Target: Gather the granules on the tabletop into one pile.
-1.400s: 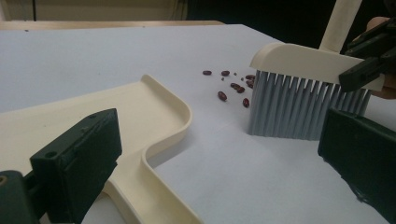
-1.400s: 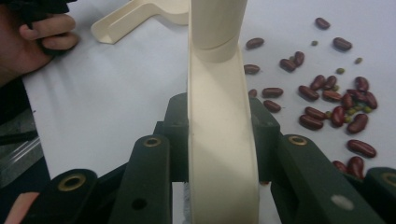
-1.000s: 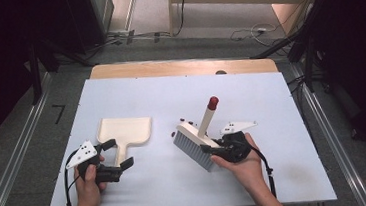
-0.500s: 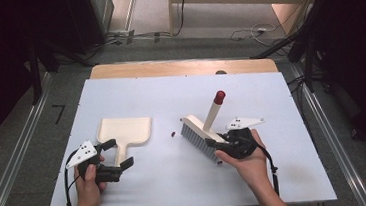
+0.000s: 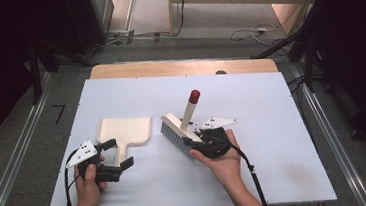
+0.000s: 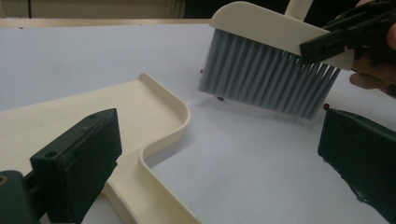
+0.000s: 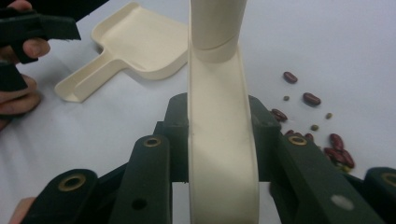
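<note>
A cream dustpan (image 5: 124,130) lies flat at the table's front left, its handle pointing toward me. My left gripper (image 5: 112,161) is open, its jaws either side of that handle (image 6: 140,196) without pressing it. My right gripper (image 5: 195,143) is shut on the cream head of a hand brush (image 5: 179,128), whose grey bristles (image 6: 266,81) point down at the table and whose red-tipped handle (image 5: 194,96) sticks up. The brush hangs just right of the dustpan's mouth. Several dark red beans (image 7: 327,135) lie on the table on the brush's side away from the dustpan (image 7: 140,42).
The white tabletop (image 5: 271,105) has open room on the right and at the back. A wooden strip (image 5: 183,67) runs along its far edge. Cables and dark frames stand on the floor beyond and to both sides.
The right gripper carried the brush a little right and away, then swung it back left toward the dustpan. The left gripper and the dustpan stayed where they were.
</note>
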Motion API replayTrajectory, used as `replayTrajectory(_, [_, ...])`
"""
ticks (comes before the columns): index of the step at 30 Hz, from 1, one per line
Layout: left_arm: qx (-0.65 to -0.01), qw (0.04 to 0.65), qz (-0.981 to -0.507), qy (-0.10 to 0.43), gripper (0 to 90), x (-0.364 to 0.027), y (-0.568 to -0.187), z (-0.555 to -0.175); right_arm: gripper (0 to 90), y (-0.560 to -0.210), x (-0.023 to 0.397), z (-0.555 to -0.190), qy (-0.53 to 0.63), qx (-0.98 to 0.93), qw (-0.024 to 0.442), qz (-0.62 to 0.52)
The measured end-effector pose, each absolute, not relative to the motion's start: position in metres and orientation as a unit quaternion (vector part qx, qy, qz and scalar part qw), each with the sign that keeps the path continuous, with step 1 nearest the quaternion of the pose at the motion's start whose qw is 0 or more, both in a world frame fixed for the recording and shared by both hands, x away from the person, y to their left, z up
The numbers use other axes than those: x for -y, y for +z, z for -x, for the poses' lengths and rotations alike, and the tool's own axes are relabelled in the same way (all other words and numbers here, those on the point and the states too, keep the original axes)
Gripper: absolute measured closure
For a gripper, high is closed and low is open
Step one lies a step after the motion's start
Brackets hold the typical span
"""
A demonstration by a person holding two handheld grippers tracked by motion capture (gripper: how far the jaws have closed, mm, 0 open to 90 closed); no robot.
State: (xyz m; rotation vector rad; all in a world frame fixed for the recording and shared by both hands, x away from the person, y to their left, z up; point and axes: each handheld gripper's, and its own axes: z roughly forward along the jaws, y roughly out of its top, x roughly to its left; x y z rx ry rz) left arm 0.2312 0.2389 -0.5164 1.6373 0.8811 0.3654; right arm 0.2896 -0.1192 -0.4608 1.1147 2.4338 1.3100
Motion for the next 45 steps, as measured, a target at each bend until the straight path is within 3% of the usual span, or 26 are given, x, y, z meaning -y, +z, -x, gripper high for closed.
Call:
replayTrajectory(8, [-0.377, 0.583, -0.702, 0.157, 0.0, -0.239, -0.517, -0.232, 65.7, -0.472, 0.115, -0.304, 0.437, -0.801, 0.077, -0.401])
replayTrajectory(30, [-0.379, 0.580, -0.704, 0.158, 0.0, -0.238, -0.517, -0.232, 65.7, -0.472, 0.173, -0.310, 0.428, -0.766, 0.116, -0.465])
replayTrajectory(45, [-0.377, 0.580, -0.704, 0.161, 0.0, -0.238, -0.517, -0.231, 65.7, -0.455, 0.127, -0.318, 0.448, -0.772, 0.099, -0.440])
